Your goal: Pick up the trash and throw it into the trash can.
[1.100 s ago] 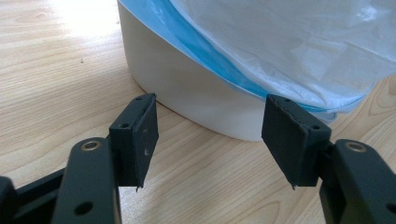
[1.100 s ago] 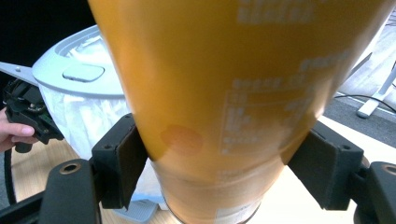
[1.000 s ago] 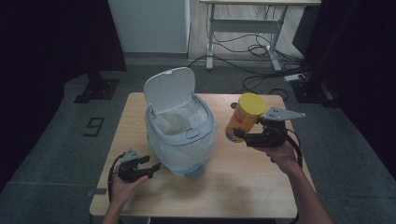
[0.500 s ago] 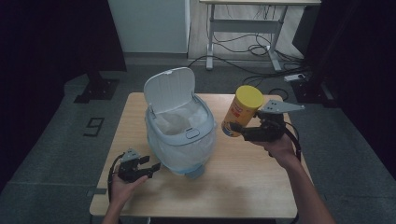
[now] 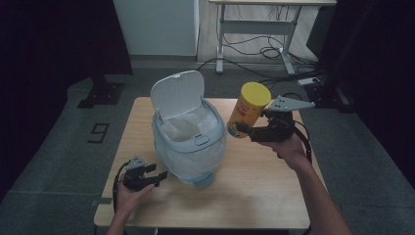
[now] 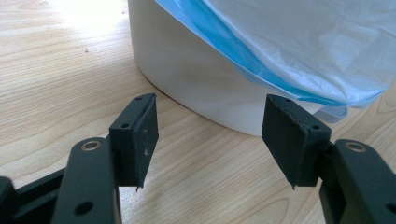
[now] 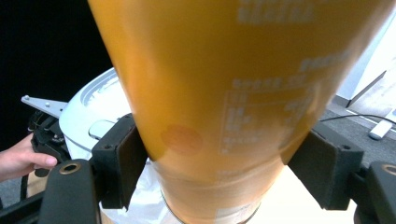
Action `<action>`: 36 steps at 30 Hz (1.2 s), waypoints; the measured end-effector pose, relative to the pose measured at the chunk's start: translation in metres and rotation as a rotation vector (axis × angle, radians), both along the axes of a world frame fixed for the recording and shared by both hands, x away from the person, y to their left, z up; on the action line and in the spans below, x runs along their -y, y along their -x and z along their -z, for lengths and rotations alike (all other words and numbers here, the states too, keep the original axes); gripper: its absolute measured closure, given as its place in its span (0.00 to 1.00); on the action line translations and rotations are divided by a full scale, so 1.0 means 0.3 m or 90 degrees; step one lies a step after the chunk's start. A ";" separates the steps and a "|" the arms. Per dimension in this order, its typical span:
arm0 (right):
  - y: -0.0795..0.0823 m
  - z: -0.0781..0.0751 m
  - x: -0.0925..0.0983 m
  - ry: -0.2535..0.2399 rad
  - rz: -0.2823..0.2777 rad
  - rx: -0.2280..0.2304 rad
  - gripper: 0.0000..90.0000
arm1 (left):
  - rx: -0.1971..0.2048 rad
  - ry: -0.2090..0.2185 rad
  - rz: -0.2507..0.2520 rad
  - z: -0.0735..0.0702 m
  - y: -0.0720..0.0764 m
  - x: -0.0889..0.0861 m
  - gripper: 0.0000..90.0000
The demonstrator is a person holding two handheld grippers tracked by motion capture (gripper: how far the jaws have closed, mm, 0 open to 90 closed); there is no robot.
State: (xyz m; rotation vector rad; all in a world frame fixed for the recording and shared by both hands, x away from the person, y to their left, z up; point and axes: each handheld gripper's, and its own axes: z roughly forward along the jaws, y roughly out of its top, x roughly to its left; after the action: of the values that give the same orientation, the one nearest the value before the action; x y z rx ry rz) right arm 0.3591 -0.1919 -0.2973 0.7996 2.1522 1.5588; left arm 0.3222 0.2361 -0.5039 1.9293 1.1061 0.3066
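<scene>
Near the front-left corner of the light wooden worktop: left gripper, low over the surface, jaws spread wide and holding nothing, aimed at the base of the bin. Probably parked there to steady the bin if it shifts, though touching it cannot be confirmed; in the left gripper view a strip of bare wood shows between jaw tips and the white wall.

At mid-worktop, toward the back edge: round white plastic bin with pale blue rim and thin translucent bag liner, white hinged lid tipped up and back. Mouth left clear, presumably to receive something from above.

Toward the right edge, raised off the worktop: tall yellow cylindrical canister with yellow cap, tilted, cap uppermost, lower end nearest the bin's rim. Right gripper clamped on its lower body, a pad on each side. Held beside the opening rather than over it, likely on the way to being dropped in.
</scene>
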 end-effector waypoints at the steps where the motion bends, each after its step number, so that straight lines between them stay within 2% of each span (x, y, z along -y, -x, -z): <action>1: -0.003 -0.001 -0.003 0.001 -0.001 0.001 0.27 | 0.000 0.000 0.000 0.000 0.000 0.000 0.40; 15: -0.041 -0.026 -0.065 0.001 -0.016 -0.001 0.27 | -0.004 0.001 -0.001 0.006 -0.005 -0.008 0.40; 36: -0.114 -0.066 -0.195 0.014 -0.046 -0.002 0.26 | -0.008 0.005 0.001 0.010 -0.008 -0.017 0.40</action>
State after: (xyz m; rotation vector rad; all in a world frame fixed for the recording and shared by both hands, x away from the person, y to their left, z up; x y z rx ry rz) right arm 0.3932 -0.1335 -0.2776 0.7251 2.2197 1.5681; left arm 0.3247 0.2412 -0.5070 1.9272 1.1130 0.2895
